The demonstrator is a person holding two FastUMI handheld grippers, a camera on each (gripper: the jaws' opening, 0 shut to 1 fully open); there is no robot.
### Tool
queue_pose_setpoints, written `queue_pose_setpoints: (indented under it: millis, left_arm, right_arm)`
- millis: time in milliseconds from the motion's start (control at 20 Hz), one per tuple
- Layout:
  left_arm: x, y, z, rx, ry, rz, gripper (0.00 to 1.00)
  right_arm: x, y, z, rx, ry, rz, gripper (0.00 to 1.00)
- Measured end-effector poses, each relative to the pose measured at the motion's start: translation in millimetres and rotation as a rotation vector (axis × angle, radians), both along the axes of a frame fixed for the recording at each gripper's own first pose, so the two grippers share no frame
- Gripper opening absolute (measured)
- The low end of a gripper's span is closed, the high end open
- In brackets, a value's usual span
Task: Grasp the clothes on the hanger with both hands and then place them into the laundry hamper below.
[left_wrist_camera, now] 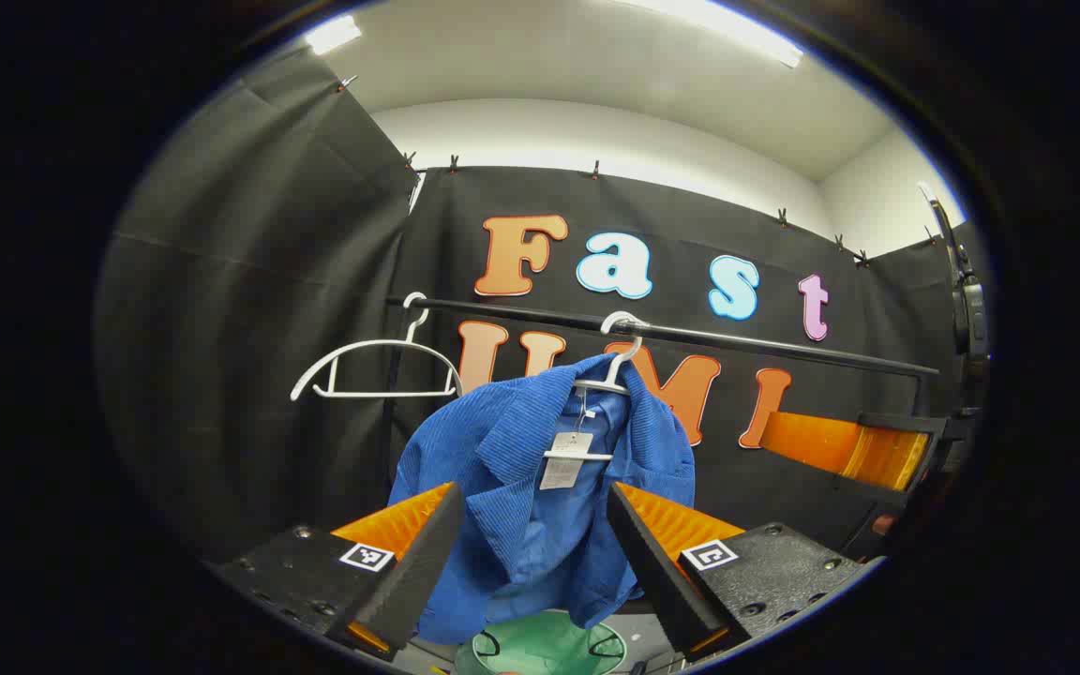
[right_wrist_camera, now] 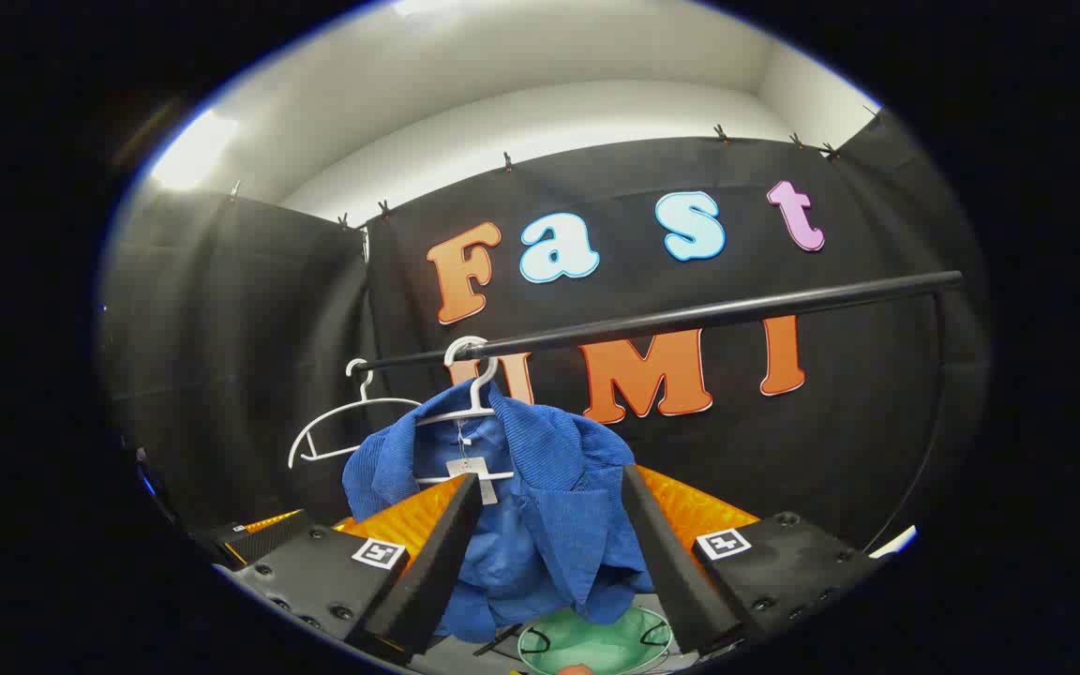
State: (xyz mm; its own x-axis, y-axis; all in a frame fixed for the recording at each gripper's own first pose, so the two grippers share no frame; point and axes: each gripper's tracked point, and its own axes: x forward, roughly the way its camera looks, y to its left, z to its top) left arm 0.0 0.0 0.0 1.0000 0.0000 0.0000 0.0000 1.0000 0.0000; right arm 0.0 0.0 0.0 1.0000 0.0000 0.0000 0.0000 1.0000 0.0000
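While the blue jacket [left_wrist_camera: 540, 487] is draped on a white hanger [left_wrist_camera: 617, 361] over the green hamper [left_wrist_camera: 545, 647], both the left gripper [left_wrist_camera: 533, 553] and right gripper [right_wrist_camera: 549, 548] are held spread, unclenched. Soft, light ribbed cloth is judged best pinched at the shoulders.

Illumination comes from ceiling strip lights [left_wrist_camera: 718, 23], overexposed to plain white at the top of the left gripper view; a similar glare patch [right_wrist_camera: 188, 150] marks the upper left of the right gripper view. The pale ceiling is bright, the booth below dim. Fisheye distortion bows the hanging rail [right_wrist_camera: 690, 319]. Focus is sharp centrally, softening toward the rim.
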Motion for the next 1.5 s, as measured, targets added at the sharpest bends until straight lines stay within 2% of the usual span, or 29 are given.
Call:
queue_pose_setpoints:
  millis: [50, 100, 350, 800, 1050, 1250, 1500]
  left_arm:
    - [0, 0, 0, 0.003, -0.002, 0.001, 0.96]
    - [-1, 0, -2, 0.007, 0.001, 0.001, 0.96]
    - [-2, 0, -13, -0.005, 0.020, 0.004, 0.96]
    - [-7, 4, -16, 0.000, 0.015, 0.048, 0.96]
    - [-7, 5, -33, 0.034, 0.041, 0.081, 0.95]
    - [1, 17, -49, 0.010, 0.076, 0.101, 0.96]
    - [23, 24, -62, -0.017, 0.104, 0.065, 0.96]
  right_arm:
    - [1, -6, -4, 0.013, 0.010, -0.009, 0.89]
    - [2, -10, -7, 0.026, 0.019, -0.016, 0.98]
    - [5, -34, -9, 0.036, 0.032, -0.063, 0.98]
    - [5, -53, -17, 0.015, 0.051, -0.058, 0.98]
    - [10, -52, -38, 0.018, 0.084, -0.031, 0.98]
    - [29, -34, -57, -0.005, 0.108, 0.013, 0.97]
    - [63, -22, -80, -0.027, 0.134, 0.023, 0.98]
